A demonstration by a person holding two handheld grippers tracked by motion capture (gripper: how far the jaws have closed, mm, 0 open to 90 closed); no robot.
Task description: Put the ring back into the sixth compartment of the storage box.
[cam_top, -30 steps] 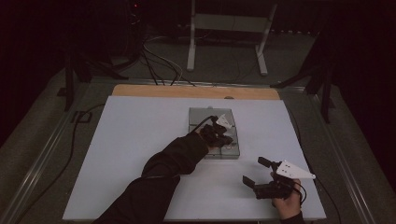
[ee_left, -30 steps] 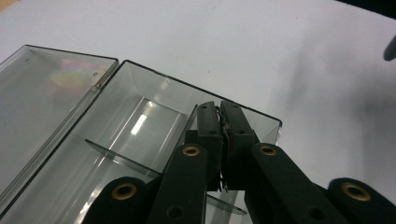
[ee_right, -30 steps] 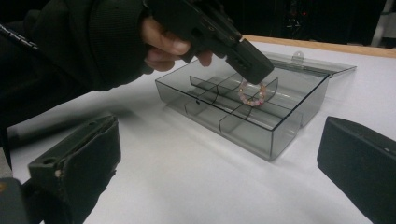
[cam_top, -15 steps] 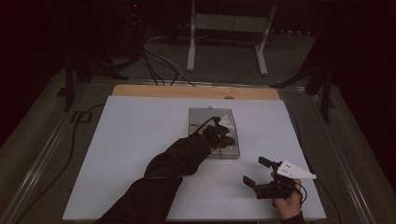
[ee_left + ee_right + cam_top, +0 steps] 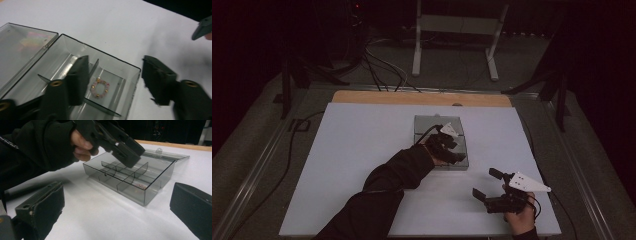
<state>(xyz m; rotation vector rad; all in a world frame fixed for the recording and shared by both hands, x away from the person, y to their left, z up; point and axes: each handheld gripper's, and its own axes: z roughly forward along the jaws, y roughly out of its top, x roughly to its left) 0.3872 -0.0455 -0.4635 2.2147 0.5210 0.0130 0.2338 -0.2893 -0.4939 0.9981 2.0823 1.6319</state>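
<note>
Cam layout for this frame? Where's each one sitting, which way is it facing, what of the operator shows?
High view: above the person's side, facing forward and down on the table; both forearms, left gripper, right gripper.
Left gripper view: on the left gripper, looking down into the box at a bead ring; own jaws open.
Right gripper view: low on the right gripper, facing the box side-on; own jaws open.
Shared: box in all three.

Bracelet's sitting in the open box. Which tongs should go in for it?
Left. The left tongs hang open right over the box, with the bracelet between the jaws. The right tongs sit open on the table, off to the side.
</note>
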